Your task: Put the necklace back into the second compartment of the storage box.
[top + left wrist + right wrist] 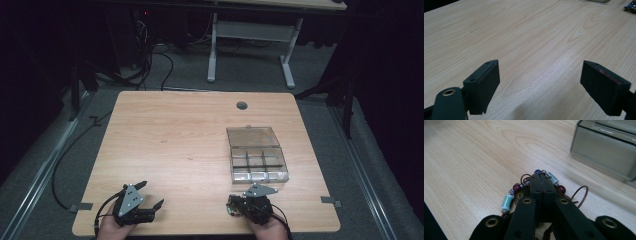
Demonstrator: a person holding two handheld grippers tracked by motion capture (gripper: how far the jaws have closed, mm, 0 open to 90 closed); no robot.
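A beaded bracelet [507, 202] with pale green, dark red and blue beads on a brown cord lies bunched on the wooden table [170, 135] near the front edge. My right gripper [543, 178] has its jaws pressed together over it, with the cord caught at the tips. In the high view the right gripper [235, 204] sits just in front of a clear compartment box [257, 162], and the bracelet [230, 207] shows at its left side. My left gripper [152, 194] rests at the front left, open, with bare wood between its pads [486, 82].
The box's lid [252, 136] lies folded open behind it, and its near wall [606, 150] rises close ahead and right of the right jaws. A cable grommet [242, 105] sits near the table's far edge. Another desk's legs [212, 50] stand beyond.
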